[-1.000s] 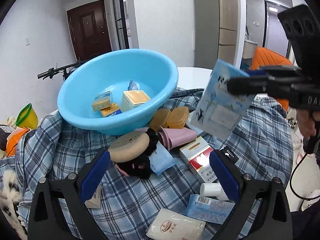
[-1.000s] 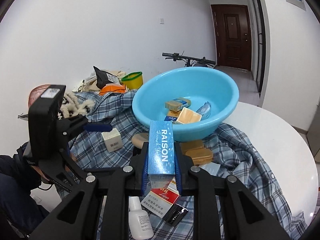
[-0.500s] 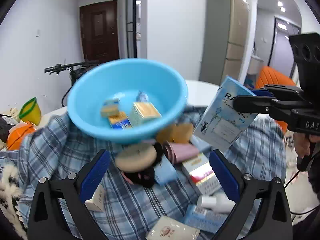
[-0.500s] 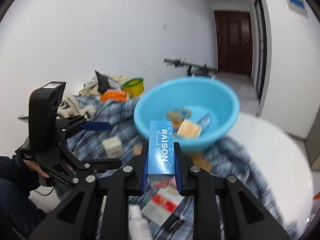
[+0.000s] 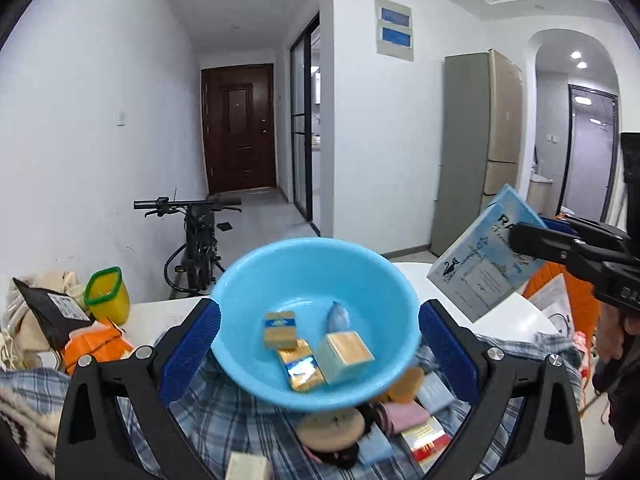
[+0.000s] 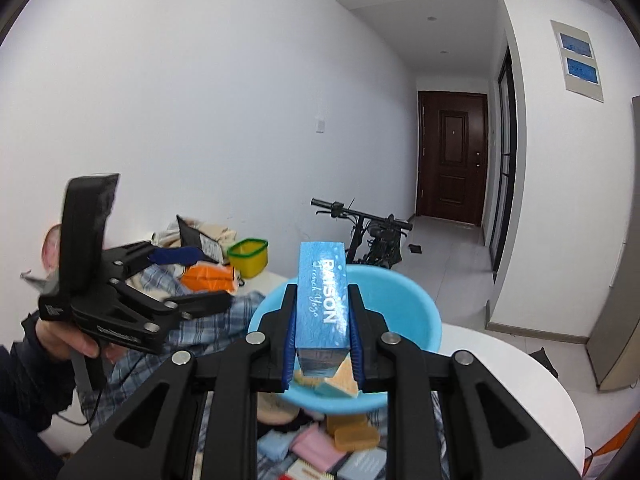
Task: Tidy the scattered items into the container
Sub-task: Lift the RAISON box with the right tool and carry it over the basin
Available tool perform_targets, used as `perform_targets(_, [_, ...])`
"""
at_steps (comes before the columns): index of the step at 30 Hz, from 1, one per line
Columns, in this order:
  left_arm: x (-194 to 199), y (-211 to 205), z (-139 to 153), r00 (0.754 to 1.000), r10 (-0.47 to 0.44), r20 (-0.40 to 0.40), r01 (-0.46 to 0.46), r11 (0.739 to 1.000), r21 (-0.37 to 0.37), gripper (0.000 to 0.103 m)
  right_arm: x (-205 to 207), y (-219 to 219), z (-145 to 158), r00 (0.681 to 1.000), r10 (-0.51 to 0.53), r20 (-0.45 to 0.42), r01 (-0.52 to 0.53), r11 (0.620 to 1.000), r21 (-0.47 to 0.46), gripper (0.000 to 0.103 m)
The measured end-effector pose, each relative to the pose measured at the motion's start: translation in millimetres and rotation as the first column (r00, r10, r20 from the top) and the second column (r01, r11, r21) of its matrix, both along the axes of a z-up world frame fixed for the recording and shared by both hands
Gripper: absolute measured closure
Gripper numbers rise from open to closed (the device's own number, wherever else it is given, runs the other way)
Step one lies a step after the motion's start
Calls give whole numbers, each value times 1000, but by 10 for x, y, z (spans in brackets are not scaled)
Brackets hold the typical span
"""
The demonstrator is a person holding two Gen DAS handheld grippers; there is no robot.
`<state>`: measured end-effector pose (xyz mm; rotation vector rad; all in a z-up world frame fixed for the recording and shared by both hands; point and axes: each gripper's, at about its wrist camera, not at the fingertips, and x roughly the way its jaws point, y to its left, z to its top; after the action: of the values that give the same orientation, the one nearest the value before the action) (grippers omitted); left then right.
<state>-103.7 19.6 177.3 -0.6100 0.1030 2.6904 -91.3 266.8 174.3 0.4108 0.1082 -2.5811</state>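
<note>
The right gripper (image 6: 322, 330) is clamped on a tall blue cardboard box printed "RAISON" (image 6: 323, 300), its blue pads pressing the box's two long sides so the box stands between the fingers and leans away from the wrist. Seen from the left wrist, that same box (image 5: 486, 264) hangs tilted in the air, up and to the right of the round light-blue plastic basin (image 5: 316, 392), with the black right gripper (image 5: 528, 240) reaching in from the right edge and a hand below it gripping the handle. The basin (image 6: 416, 312) lies straight ahead of and under the right gripper's fingertips, and small yellow and blue boxes (image 5: 304, 360) lie on its floor. The left gripper (image 5: 316, 344) is spread wide and holds nothing; its two blue pads stand on either side of the basin without touching it. From the right wrist, the left gripper (image 6: 192, 280) shows off to the left, raised above the blue plaid cloth (image 6: 188, 332) covering the white round table (image 6: 516, 372), pointing slightly downward, with a person's hand (image 6: 66, 342) wrapped around its grip. Just below the near basin rim, closer to both grippers, loose things lie on the cloth: a pink pouch (image 5: 402, 416), a round tan puff (image 5: 332, 428) and a red and white packet (image 5: 424, 440).
</note>
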Motion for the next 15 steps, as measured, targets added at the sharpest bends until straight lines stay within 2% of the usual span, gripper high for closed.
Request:
perform_targets(4, [-396, 85, -12, 999, 13, 45, -16, 998, 65, 2, -307, -202, 30, 1000, -12, 7, 12, 1000, 22, 82])
perform_targets(8, [-810, 178, -38, 997, 21, 76, -28, 996, 82, 2, -667, -328, 23, 996, -85, -37, 87, 994, 64, 82])
perform_targets(12, [-1300, 156, -63, 990, 69, 120, -81, 991, 102, 2, -1208, -236, -36, 991, -91, 96, 94, 995, -23, 82])
perform_targets(15, [-1659, 192, -131, 982, 100, 158, -110, 992, 58, 2, -1580, -300, -165, 980, -160, 116, 159, 987, 17, 82])
